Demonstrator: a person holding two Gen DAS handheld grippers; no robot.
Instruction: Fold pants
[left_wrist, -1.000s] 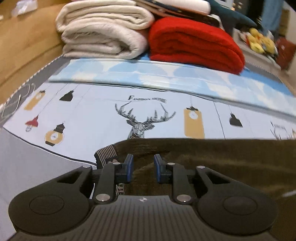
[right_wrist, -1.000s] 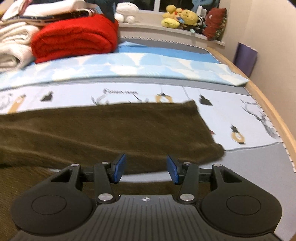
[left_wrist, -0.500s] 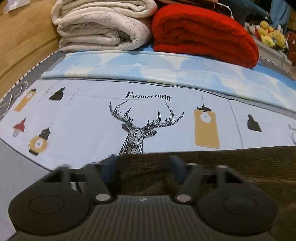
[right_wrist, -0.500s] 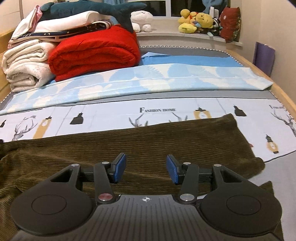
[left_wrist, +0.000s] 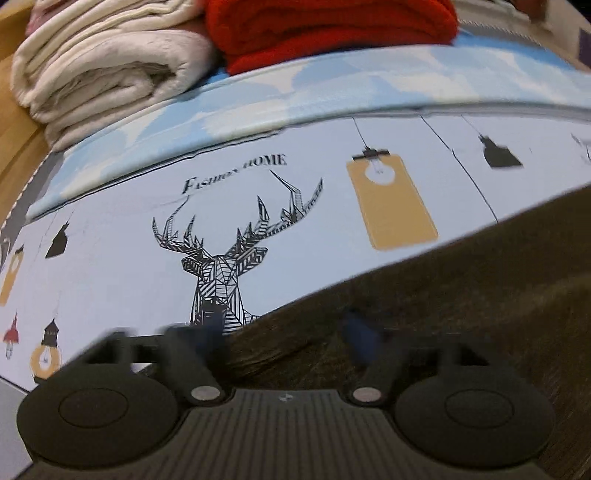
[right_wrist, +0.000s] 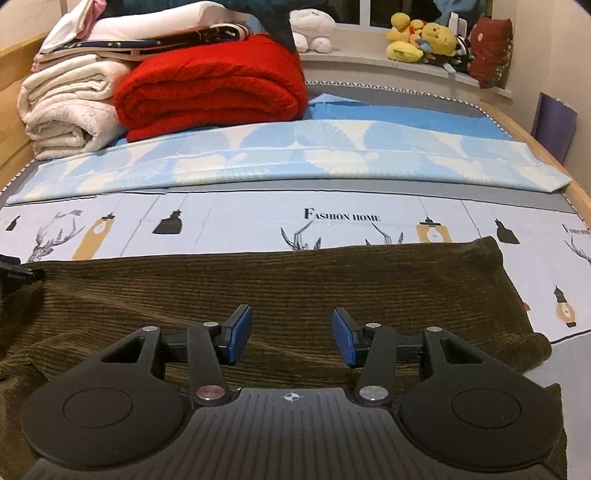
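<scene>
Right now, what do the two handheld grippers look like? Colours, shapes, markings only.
Both are matte black. The right gripper has a ribbed central body with a small crosshair mark, two round disc housings, angled linkage arms with silver pivot screws, and blue ribbed pads. The left gripper has the same build, but its blue pads are motion-blurred. No cables or sleeves are visible.

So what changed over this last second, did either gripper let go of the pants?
The left gripper let go: it was nearly shut at the waistband of the pants a second ago and now stands wide open, tilted, motion-blurred. The right gripper stayed open above the cloth. The pants lie folded lengthwise; the red blanket is unmoved.
</scene>
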